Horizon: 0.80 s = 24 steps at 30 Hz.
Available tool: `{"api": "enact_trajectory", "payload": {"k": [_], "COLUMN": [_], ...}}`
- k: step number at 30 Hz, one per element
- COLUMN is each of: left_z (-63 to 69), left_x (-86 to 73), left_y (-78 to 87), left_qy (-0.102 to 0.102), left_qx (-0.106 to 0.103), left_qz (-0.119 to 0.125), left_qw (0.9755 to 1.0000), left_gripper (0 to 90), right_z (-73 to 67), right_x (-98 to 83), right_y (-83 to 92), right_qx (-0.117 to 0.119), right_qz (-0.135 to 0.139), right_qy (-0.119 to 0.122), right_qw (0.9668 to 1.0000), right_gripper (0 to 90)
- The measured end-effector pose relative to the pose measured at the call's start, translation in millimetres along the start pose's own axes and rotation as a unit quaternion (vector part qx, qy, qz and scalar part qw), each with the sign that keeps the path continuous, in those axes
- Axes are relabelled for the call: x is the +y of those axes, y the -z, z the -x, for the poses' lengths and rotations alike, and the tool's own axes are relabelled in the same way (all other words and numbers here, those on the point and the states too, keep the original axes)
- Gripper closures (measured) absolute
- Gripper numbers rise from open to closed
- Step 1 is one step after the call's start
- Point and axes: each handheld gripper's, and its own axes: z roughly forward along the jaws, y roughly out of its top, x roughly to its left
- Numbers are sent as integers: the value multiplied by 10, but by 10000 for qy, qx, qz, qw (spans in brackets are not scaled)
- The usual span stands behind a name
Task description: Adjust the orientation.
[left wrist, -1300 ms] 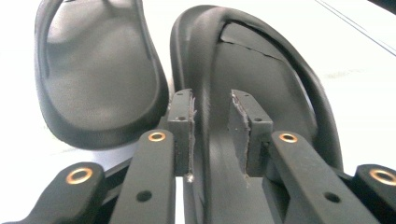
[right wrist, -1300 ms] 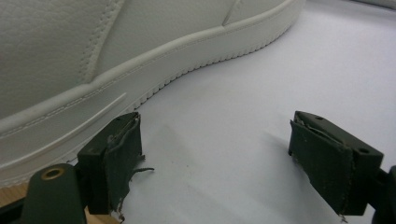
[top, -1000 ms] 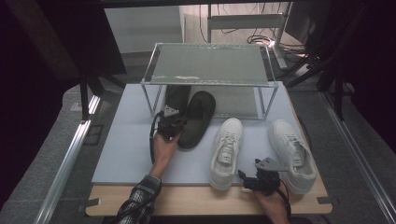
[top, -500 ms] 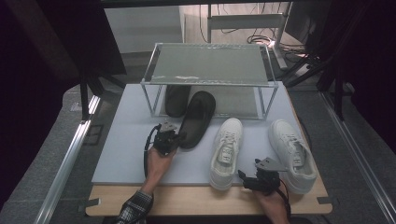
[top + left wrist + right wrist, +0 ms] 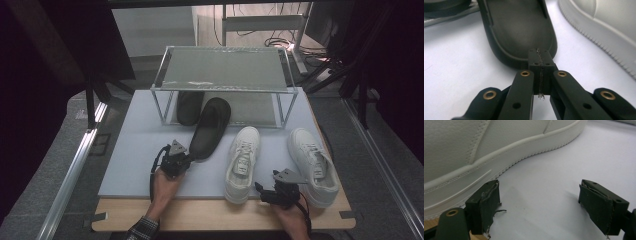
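A black slipper (image 5: 210, 127) lies slanted on the pale mat (image 5: 135, 155), toe toward the rack. My left gripper (image 5: 186, 159) is shut just at its heel. In the left gripper view the jaws (image 5: 539, 51) are pressed flat together with nothing between them, and the slipper's heel rim (image 5: 519, 27) is right beyond the tips. A second black slipper (image 5: 188, 106) sits under the rack. My right gripper (image 5: 260, 191) rests open on the mat by the left white sneaker (image 5: 242, 162). Its pads (image 5: 485, 205) stand wide apart and empty, with the sneaker's sole (image 5: 486, 147) at their left.
A wire rack (image 5: 225, 67) with a mesh top stands at the back of the mat. A second white sneaker (image 5: 312, 162) lies at the right, close to my right hand. The mat sits on a wooden board (image 5: 200, 217), with metal rails along both sides.
My left hand has drawn back toward the near edge, from beside the slipper's middle to its heel. The slipper and the right gripper have stayed put.
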Motion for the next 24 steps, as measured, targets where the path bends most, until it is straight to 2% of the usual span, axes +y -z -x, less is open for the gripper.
{"api": "enact_trajectory", "payload": {"k": [2,7,17,24], "left_z": [13,-3,22,47], "left_x": [-16,-15,87,162], "left_y": [-25,-81,-210,-307], "left_qy": [-47,60,95,80], "left_qx": [73,70,281,296], "left_qz": [-46,-52,-49,-45], "left_qw": [10000,9999,9995,9995], "left_gripper": [900,900,900,900], "right_z": [0,0,1,1], "right_x": [0,0,0,0], "right_y": [1,0,0,0], "right_qx": [-4,1,2,1], "right_qz": [-6,0,0,1], "right_qy": [3,1,-2,0], "right_qw": [10000,10000,10000,10000], "right_gripper": [175,175,175,175]}}
